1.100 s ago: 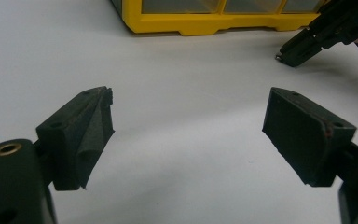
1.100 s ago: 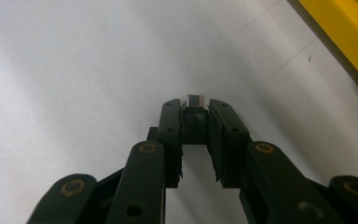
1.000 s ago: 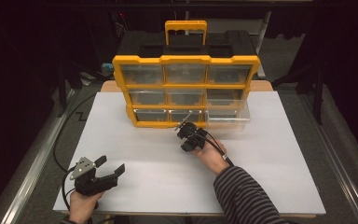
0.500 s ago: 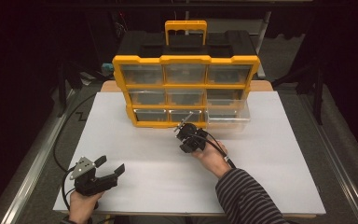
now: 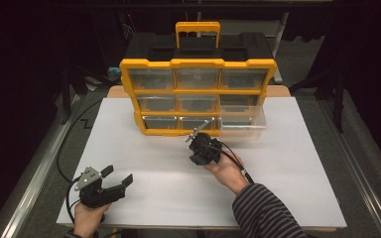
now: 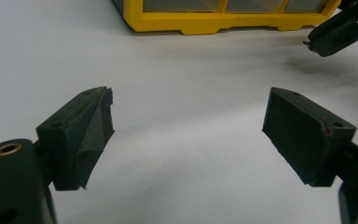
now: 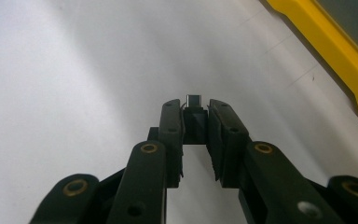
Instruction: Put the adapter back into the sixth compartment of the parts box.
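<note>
Nearest edge, left side: the left gripper [image 5: 113,181] rests low over the white table [image 5: 287,198] in the person's left hand [image 5: 89,215], jaws spread wide with nothing between them; it looks parked, out of the working hand's way.
Middle of the table: the right gripper [image 5: 194,141] is clamped on a small black connector [image 7: 195,116] whose metal tip pokes out past the pads; the tight pinch probably keeps so small a part from slipping.
Right hand: the hand [image 5: 228,171] angles the gripper toward the organizer, just in front of its bottom row.
Far side: the yellow drawer organizer [image 5: 198,63] stands upright, facing the person.
Open drawer: a clear drawer [image 5: 243,121] at bottom right is pulled out, likely where the connector belongs.
Step in hand: carrying the connector, by my reading.
</note>
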